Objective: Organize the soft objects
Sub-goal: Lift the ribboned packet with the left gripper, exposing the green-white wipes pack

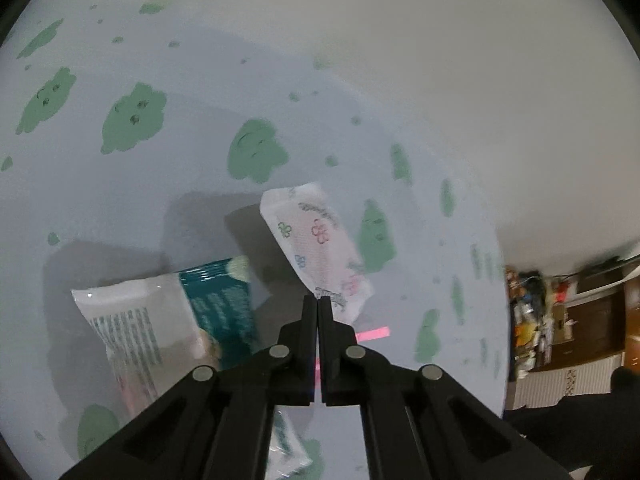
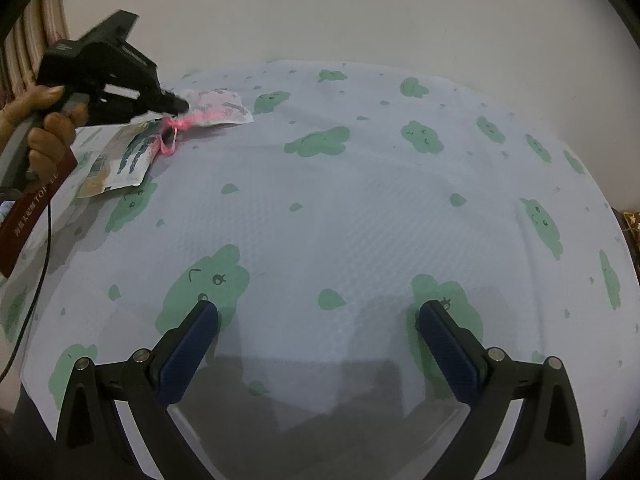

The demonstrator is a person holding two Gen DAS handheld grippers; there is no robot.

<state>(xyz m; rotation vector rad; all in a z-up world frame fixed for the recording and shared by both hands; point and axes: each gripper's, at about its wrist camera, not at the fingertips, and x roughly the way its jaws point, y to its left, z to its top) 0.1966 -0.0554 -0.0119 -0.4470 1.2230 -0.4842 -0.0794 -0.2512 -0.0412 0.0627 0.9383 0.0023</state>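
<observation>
A pale sheet (image 2: 360, 208) with green blobs under a white wall (image 2: 320, 8); left hand-held gripper (image 1: 319, 300) clenched, right hand-held gripper (image 2: 318, 312) released.

I see a pale blue bedsheet (image 2: 360, 200) printed with green cloud faces; a white packet (image 1: 320, 240) with pink, green and blue flower outlines; a white-and-teal packet (image 1: 168, 320); a pink ribbon (image 2: 176, 128); a maroon booklet (image 2: 28, 216) with gold lettering.

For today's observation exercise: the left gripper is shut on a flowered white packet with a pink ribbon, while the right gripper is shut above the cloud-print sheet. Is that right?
Not quite. The right gripper is open, its blue fingers spread wide over the cloud-print sheet, as the right wrist view shows. The left gripper is indeed shut on the flowered white packet with its pink ribbon.
</observation>
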